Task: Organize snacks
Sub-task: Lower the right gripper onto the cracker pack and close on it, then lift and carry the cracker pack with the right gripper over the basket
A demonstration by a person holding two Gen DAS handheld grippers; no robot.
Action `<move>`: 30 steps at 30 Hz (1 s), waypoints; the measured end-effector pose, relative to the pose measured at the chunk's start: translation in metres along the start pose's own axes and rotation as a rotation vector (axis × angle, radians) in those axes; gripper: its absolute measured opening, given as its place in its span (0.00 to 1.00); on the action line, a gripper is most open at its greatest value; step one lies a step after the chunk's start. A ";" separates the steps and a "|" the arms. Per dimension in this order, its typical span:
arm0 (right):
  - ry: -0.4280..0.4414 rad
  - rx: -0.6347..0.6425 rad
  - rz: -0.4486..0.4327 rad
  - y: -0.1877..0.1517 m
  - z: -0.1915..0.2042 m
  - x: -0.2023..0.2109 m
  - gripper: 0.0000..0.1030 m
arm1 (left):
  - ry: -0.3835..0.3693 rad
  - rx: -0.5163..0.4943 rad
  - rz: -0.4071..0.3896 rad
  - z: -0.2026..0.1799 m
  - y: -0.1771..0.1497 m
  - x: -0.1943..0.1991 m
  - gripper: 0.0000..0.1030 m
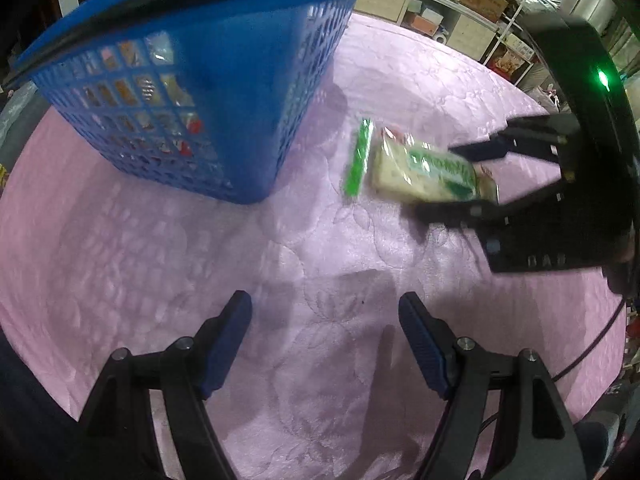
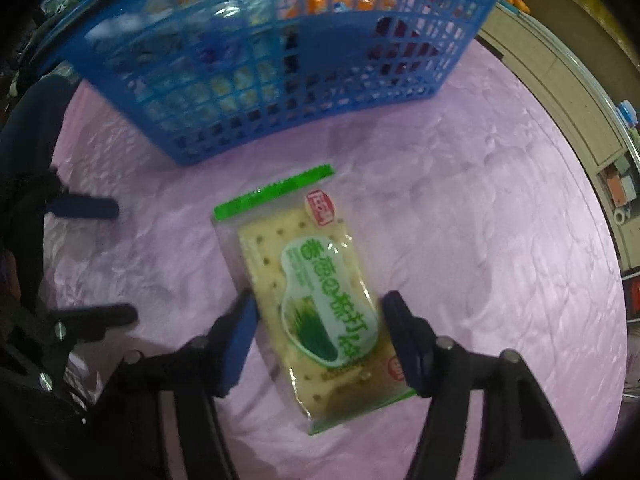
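A clear cracker pack (image 2: 304, 264) with a green label and green sealed ends lies on the pink cloth (image 2: 480, 240), just in front of the blue mesh basket (image 2: 280, 60). My right gripper (image 2: 320, 320) points down over the pack's near half, and its blue pads (image 2: 244, 320) touch the wrapper on both sides. In the left wrist view the same pack (image 1: 416, 168) sits between the right gripper's (image 1: 440, 180) fingers, to the right of the basket (image 1: 180, 80), which holds several wrapped snacks. My left gripper (image 1: 324, 312) hangs open and empty over bare cloth.
The left gripper (image 2: 108, 264) shows at the left edge of the right wrist view, close to the pack. Pale cabinets and shelves (image 1: 460, 20) with boxes stand beyond the cloth's far edge. A dark cable (image 1: 600, 344) trails at the right.
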State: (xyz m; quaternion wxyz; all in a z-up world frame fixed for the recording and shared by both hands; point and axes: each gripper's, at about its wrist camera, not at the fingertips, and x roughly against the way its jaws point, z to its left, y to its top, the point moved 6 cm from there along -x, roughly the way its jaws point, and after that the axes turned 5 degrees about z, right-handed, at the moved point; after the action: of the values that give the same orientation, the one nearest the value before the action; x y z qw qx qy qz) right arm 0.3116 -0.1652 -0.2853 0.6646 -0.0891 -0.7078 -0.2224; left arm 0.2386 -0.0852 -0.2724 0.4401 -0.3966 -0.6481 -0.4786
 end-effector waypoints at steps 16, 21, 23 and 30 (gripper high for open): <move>-0.105 -0.395 -0.110 -0.055 0.046 0.090 0.65 | -0.020 -0.074 -0.127 0.012 -0.003 0.078 0.72; -0.144 -0.504 -0.165 -0.057 0.068 0.126 0.65 | -0.039 -0.122 -0.172 0.015 0.000 0.106 0.72; -0.181 -0.547 -0.181 -0.062 0.070 0.142 0.65 | -0.038 -0.150 -0.194 0.016 0.002 0.119 0.72; -0.185 -0.640 -0.248 -0.064 0.075 0.173 0.65 | -0.095 -0.221 -0.223 0.024 0.018 0.155 0.72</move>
State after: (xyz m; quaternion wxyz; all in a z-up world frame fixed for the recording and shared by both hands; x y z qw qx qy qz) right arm 0.1991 -0.2185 -0.1291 0.5040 -0.2261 -0.6649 -0.5028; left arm 0.2043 -0.0434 -0.1246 0.3068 -0.3904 -0.6517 -0.5734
